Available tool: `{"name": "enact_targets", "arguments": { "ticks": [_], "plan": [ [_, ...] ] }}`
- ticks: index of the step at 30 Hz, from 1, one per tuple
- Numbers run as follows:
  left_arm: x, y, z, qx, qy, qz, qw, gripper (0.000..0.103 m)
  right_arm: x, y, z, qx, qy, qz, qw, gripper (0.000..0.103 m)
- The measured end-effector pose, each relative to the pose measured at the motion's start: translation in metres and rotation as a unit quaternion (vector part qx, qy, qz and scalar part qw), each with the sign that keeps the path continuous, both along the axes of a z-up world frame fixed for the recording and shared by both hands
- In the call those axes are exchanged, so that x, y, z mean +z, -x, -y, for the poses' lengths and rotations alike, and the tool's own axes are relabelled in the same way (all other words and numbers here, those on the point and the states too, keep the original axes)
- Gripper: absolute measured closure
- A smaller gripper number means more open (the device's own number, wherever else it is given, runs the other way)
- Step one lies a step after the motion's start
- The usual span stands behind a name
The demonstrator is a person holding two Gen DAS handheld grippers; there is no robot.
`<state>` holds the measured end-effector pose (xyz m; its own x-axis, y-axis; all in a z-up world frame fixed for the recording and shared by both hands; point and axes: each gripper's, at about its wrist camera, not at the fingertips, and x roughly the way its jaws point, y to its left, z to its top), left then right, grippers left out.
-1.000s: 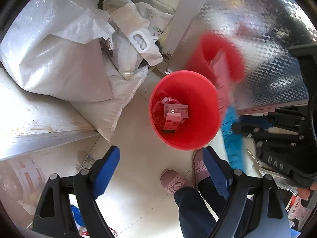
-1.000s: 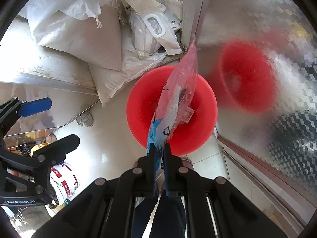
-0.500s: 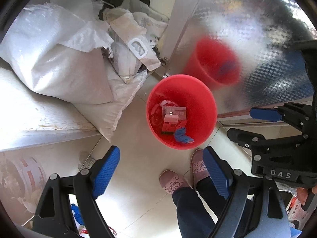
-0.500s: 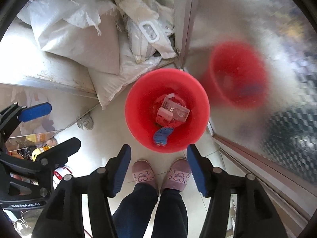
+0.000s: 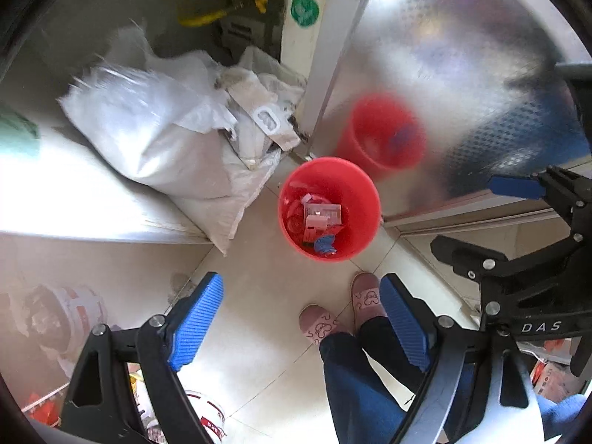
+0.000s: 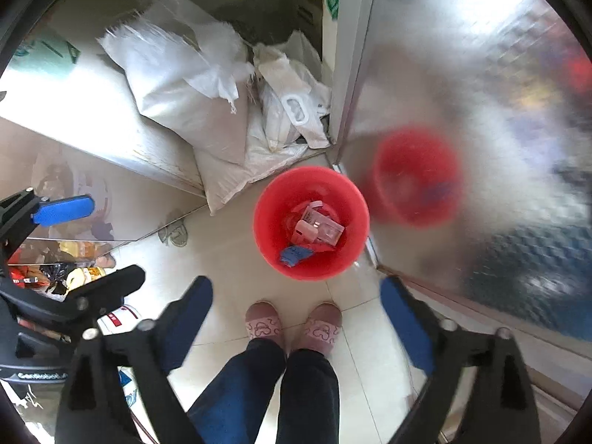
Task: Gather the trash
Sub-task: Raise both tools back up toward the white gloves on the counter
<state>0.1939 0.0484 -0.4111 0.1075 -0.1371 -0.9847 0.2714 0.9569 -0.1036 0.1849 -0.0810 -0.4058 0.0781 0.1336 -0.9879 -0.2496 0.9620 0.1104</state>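
Observation:
A red bucket stands on the tiled floor beside a shiny metal door; it also shows in the right wrist view. It holds pink and white cartons and a crumpled blue plastic wrapper, which also shows in the right wrist view. My left gripper is open and empty, high above the floor in front of the bucket. My right gripper is open and empty, also held high above the bucket. Each gripper shows at the edge of the other's view.
White woven sacks are piled against a steel cabinet left of the bucket. A textured metal door stands to the right and mirrors the bucket. The person's pink slippers stand just before the bucket. A white paint pail sits lower left.
My right gripper opened and let go of the blue plastic wrapper, which now lies in the bucket. Both grippers have risen, so the bucket looks smaller.

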Motion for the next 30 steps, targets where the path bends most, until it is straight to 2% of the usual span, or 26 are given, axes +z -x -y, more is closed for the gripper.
{"name": "enact_targets", "arguments": {
  "ticks": [6, 11, 18, 26, 30],
  "plan": [
    [0.069, 0.017, 0.000, 0.005, -0.003, 0.029, 0.9996, 0.018, 0.060, 0.014, 0.002, 0.009, -0.007, 0.015, 1.000, 0.009],
    [0.129, 0.026, 0.001, 0.010, 0.003, 0.059, 0.9982, 0.018, 0.119, 0.024, 0.004, 0.004, -0.006, 0.058, 0.998, 0.009],
    [0.205, 0.025, 0.010, -0.016, 0.014, 0.116, 0.9930, 0.017, 0.196, 0.030, 0.014, -0.001, -0.001, 0.127, 0.992, 0.009],
    [0.268, 0.010, 0.033, -0.062, 0.019, 0.180, 0.9816, 0.017, 0.256, 0.032, 0.042, -0.036, 0.013, 0.215, 0.976, 0.009],
    [0.283, -0.005, 0.051, -0.081, 0.026, 0.188, 0.9784, 0.017, 0.274, 0.030, 0.056, -0.062, 0.029, 0.239, 0.969, 0.009]
  ]
}}
